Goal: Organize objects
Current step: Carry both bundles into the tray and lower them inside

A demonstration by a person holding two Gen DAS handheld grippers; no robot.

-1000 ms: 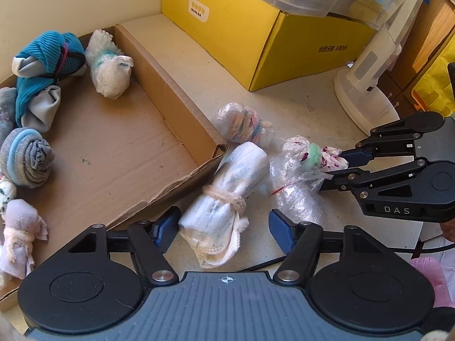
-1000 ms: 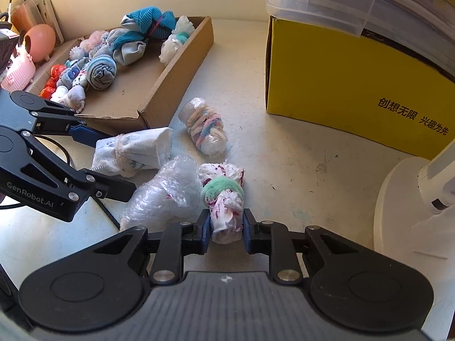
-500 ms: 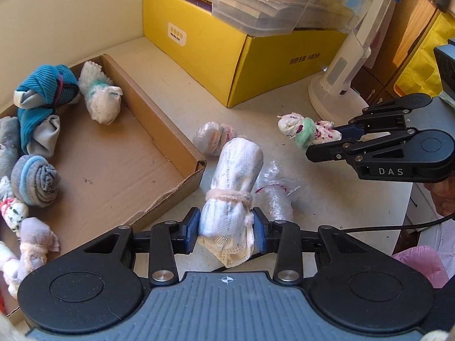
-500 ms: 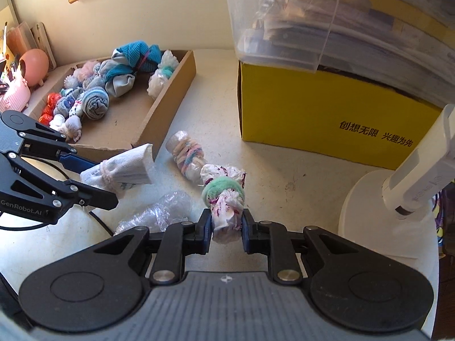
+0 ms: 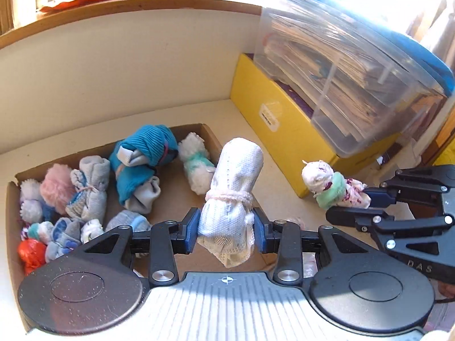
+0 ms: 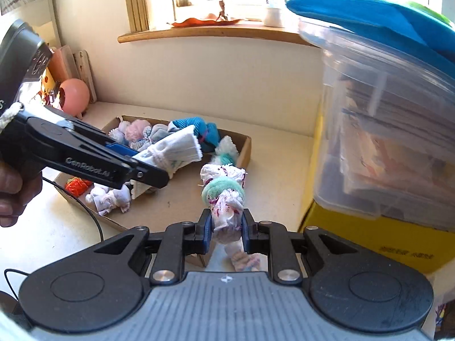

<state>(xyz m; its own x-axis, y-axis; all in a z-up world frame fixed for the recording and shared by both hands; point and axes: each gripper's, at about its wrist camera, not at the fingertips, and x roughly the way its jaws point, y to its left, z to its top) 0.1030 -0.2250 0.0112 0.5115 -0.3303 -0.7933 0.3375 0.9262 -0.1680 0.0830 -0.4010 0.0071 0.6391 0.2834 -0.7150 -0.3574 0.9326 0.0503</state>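
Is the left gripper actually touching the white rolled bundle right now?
Touching. The left wrist view shows the left gripper with both blue pads pressed against the sides of the white rolled bundle, which is held clear above the cardboard tray.

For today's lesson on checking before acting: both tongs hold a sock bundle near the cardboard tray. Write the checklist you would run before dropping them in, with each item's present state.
1. Left tongs shut on the white bundle: ok.
2. Right tongs shut on the green-banded bundle: ok.
3. Both bundles lifted clear of the table: ok.
4. Bare floor left in the tray for two more: ok, at the near right end.
5. Bundles directly over the tray: cannot tell.
6. The two tongs apart from each other: ok.
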